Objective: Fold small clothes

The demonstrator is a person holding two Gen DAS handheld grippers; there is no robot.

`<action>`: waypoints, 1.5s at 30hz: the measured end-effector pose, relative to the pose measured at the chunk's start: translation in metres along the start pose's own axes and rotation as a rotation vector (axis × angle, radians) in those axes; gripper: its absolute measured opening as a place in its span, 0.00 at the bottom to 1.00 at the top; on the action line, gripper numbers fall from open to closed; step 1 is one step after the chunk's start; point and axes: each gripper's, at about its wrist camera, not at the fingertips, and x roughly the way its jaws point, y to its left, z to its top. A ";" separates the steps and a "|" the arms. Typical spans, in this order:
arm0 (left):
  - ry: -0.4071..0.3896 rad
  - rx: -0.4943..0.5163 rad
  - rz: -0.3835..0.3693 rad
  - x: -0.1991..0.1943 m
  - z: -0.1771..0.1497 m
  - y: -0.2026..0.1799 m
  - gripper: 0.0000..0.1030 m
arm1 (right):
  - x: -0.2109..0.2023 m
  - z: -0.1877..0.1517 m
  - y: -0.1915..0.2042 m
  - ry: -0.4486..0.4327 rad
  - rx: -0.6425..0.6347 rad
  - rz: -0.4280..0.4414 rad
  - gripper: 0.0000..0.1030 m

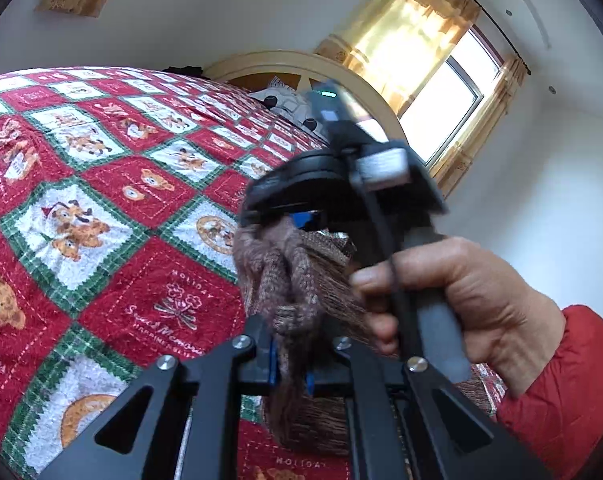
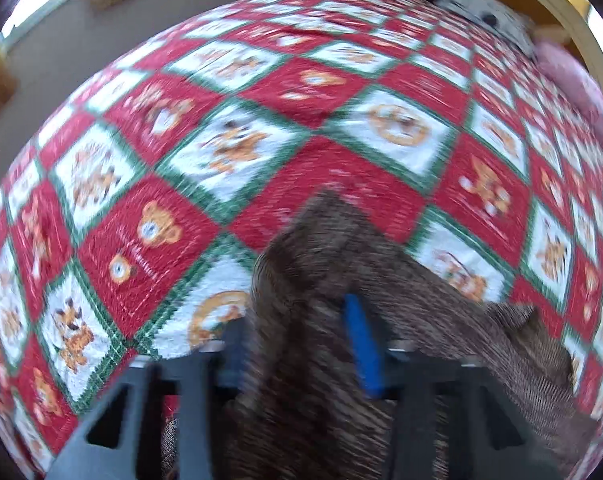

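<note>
Knitwear: ribbed brown knit garment bunched | left gripper jaws clenched on it | right gripper jaws grasping it too | fleecy checked bedspread under me

Brown knit garment in left hand-held gripper

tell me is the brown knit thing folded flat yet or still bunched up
Bunched up, not folded: the brown knit garment hangs gathered in ropey folds between the left tongs and right tongs, lifted above the quilt.
</note>
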 end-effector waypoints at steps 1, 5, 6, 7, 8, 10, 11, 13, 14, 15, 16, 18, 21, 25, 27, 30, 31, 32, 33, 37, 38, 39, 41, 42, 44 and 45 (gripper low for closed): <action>0.002 0.003 -0.001 0.001 0.000 0.000 0.07 | -0.002 0.000 -0.007 -0.004 0.039 0.034 0.23; 0.019 0.016 0.000 0.004 0.000 -0.002 0.07 | -0.014 -0.009 -0.023 -0.051 0.138 0.138 0.16; 0.023 0.017 -0.002 0.003 0.001 -0.002 0.07 | -0.019 -0.011 -0.027 -0.067 0.167 0.158 0.15; 0.025 0.021 -0.003 0.003 0.003 -0.004 0.07 | -0.025 -0.014 -0.031 -0.085 0.191 0.177 0.15; 0.027 0.035 -0.007 0.001 0.003 -0.007 0.07 | -0.033 -0.017 -0.036 -0.107 0.212 0.196 0.15; 0.031 0.089 -0.009 -0.002 0.003 -0.018 0.07 | -0.051 -0.023 -0.047 -0.150 0.242 0.219 0.14; 0.032 0.117 -0.012 -0.004 0.003 -0.024 0.07 | -0.061 -0.026 -0.056 -0.168 0.256 0.232 0.14; 0.035 0.159 -0.032 -0.006 0.004 -0.041 0.07 | -0.081 -0.033 -0.073 -0.197 0.277 0.245 0.12; 0.039 0.177 -0.049 -0.007 0.004 -0.051 0.07 | -0.091 -0.038 -0.083 -0.212 0.283 0.243 0.12; 0.041 0.207 -0.075 -0.007 0.004 -0.066 0.07 | -0.103 -0.044 -0.094 -0.231 0.290 0.241 0.12; 0.041 0.225 -0.089 -0.007 0.004 -0.074 0.07 | -0.112 -0.049 -0.104 -0.246 0.300 0.237 0.12; 0.039 0.289 -0.131 -0.005 0.000 -0.101 0.07 | -0.132 -0.065 -0.133 -0.277 0.329 0.237 0.11; 0.068 0.389 -0.204 0.002 -0.016 -0.143 0.07 | -0.157 -0.093 -0.174 -0.319 0.368 0.216 0.11; 0.142 0.479 -0.276 0.020 -0.047 -0.186 0.07 | -0.172 -0.135 -0.226 -0.342 0.434 0.193 0.11; 0.190 0.524 -0.301 0.031 -0.069 -0.207 0.08 | -0.168 -0.159 -0.249 -0.341 0.477 0.194 0.10; 0.240 0.572 -0.311 0.042 -0.092 -0.224 0.07 | -0.157 -0.191 -0.275 -0.335 0.539 0.193 0.10; 0.251 0.583 -0.310 0.045 -0.097 -0.227 0.08 | -0.154 -0.200 -0.282 -0.335 0.555 0.198 0.06; 0.257 0.596 -0.309 0.046 -0.102 -0.230 0.08 | -0.150 -0.208 -0.289 -0.339 0.573 0.204 0.06; 0.265 0.614 -0.305 0.048 -0.108 -0.232 0.08 | -0.147 -0.215 -0.294 -0.341 0.589 0.217 0.06; 0.287 0.642 -0.294 0.050 -0.118 -0.236 0.08 | -0.135 -0.234 -0.304 -0.351 0.616 0.251 0.06; 0.293 0.643 -0.291 0.051 -0.118 -0.236 0.08 | -0.132 -0.237 -0.304 -0.354 0.623 0.257 0.06; 0.298 0.643 -0.292 0.051 -0.117 -0.237 0.08 | -0.130 -0.239 -0.304 -0.355 0.629 0.261 0.06; 0.317 0.640 -0.297 0.052 -0.118 -0.237 0.08 | -0.125 -0.242 -0.304 -0.352 0.630 0.256 0.06; 0.328 0.639 -0.302 0.052 -0.120 -0.240 0.08 | -0.124 -0.244 -0.304 -0.350 0.627 0.244 0.06; 0.362 0.641 -0.317 0.054 -0.125 -0.243 0.08 | -0.126 -0.249 -0.304 -0.351 0.626 0.222 0.06; 0.385 0.646 -0.331 0.055 -0.127 -0.244 0.08 | -0.128 -0.251 -0.304 -0.350 0.627 0.206 0.06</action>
